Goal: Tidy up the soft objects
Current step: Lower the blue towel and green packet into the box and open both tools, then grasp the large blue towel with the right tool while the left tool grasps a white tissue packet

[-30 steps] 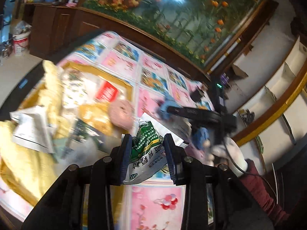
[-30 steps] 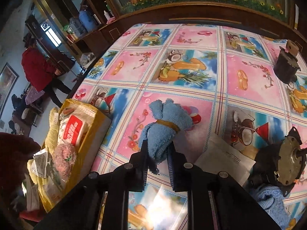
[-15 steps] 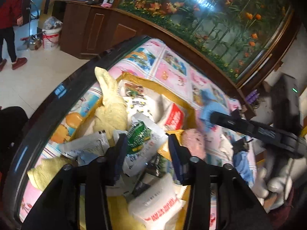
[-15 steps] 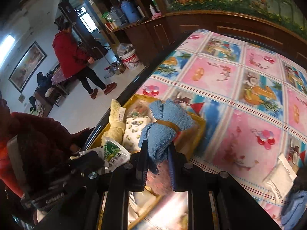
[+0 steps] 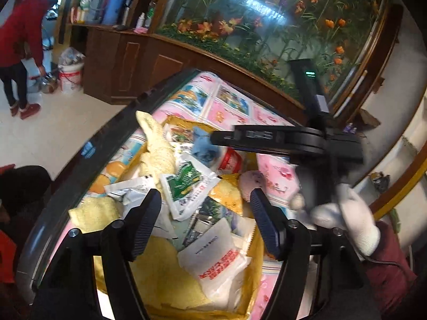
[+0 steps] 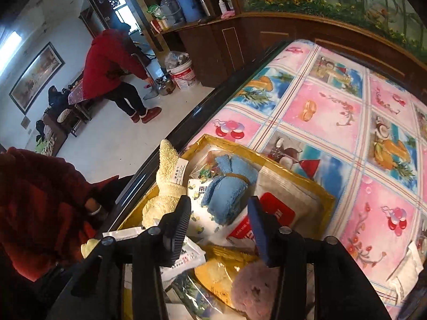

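So we've got both grippers parked over the yellow box (image 6: 299,176), and both have their jaws spread wide with nothing between them. Going left to right: the left gripper (image 5: 205,216) hangs over the green-and-white packet (image 5: 188,186), which lies loose on top of the pile, just at 12 o'clock from the fingertips. We'd guess it sits there because the box is the collecting spot for all the soft stuff. The cream towel (image 5: 157,146) drapes over the box's 10 o'clock corner. Next over, the right gripper (image 6: 220,224) hovers above the blue rolled cloth (image 6: 226,186), tied with a tan band and resting on the packets at its 12 o'clock. A pinkish puff (image 6: 256,290) sits near 5 o'clock.

Surface is a table with a pink-and-blue cartoon tablecloth (image 6: 347,122), box at its edge. At 1 o'clock runs a wooden cabinet under a big fish tank (image 5: 267,21); at 10 o'clock, someone in a red coat (image 6: 106,61) bends over on a pale tiled floor.
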`<state>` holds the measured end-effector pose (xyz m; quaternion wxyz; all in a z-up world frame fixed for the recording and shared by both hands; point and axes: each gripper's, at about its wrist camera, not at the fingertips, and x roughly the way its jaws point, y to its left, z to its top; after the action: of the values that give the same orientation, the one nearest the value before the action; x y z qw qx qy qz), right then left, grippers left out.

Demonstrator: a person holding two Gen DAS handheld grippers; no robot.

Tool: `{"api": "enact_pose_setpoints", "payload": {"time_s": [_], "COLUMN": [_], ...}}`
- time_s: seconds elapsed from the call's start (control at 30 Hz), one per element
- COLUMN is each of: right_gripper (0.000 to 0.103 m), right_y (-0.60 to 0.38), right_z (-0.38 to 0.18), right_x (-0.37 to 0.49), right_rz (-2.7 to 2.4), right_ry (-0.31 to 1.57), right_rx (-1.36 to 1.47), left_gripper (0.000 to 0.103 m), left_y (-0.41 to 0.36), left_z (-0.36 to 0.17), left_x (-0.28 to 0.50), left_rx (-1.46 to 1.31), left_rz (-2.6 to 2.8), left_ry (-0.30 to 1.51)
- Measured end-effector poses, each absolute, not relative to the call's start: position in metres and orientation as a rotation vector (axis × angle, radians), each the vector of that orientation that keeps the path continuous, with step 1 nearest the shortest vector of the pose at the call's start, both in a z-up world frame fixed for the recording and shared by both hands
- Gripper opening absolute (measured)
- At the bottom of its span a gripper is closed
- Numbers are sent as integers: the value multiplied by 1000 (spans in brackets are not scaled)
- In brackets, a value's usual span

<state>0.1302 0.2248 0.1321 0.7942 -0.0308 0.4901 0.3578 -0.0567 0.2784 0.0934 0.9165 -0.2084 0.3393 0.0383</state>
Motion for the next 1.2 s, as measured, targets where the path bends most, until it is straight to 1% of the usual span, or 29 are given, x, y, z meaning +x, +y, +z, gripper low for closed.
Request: {"api": "enact_pose_setpoints", "payload": {"time_s": [0.07, 0.1, 0.17, 0.27, 0.4, 0.83, 1.2], "right_gripper": [55, 58, 62, 62, 67, 69, 70], "right_y": [205, 194, 171, 134, 87, -13, -82], "right_z": [143, 146, 152, 155, 150, 134, 124], "right_x": [118, 113, 101, 81, 51, 7, 6], "right_rz": [772, 774, 770, 754, 701, 618, 523], "right_ry": [1017, 1004, 981, 940, 889, 864, 852], "right_rx": [-52, -37, -3, 34, 55, 139, 236], "left_gripper": [73, 73, 78, 79, 80, 80, 80], "left_y": [273, 270, 263, 253, 240, 167, 129], "left_z": [96, 97, 99, 104, 107, 121, 117], "left_x": [-59, -60, -62, -68, -75, -79, -71], "left_rx": [-380, -348, -287, -219, -161, 5, 48], "left_rz": [160, 208, 305, 375, 401, 359, 295], "left_ry": [688, 682, 682, 657, 639, 650, 684]}}
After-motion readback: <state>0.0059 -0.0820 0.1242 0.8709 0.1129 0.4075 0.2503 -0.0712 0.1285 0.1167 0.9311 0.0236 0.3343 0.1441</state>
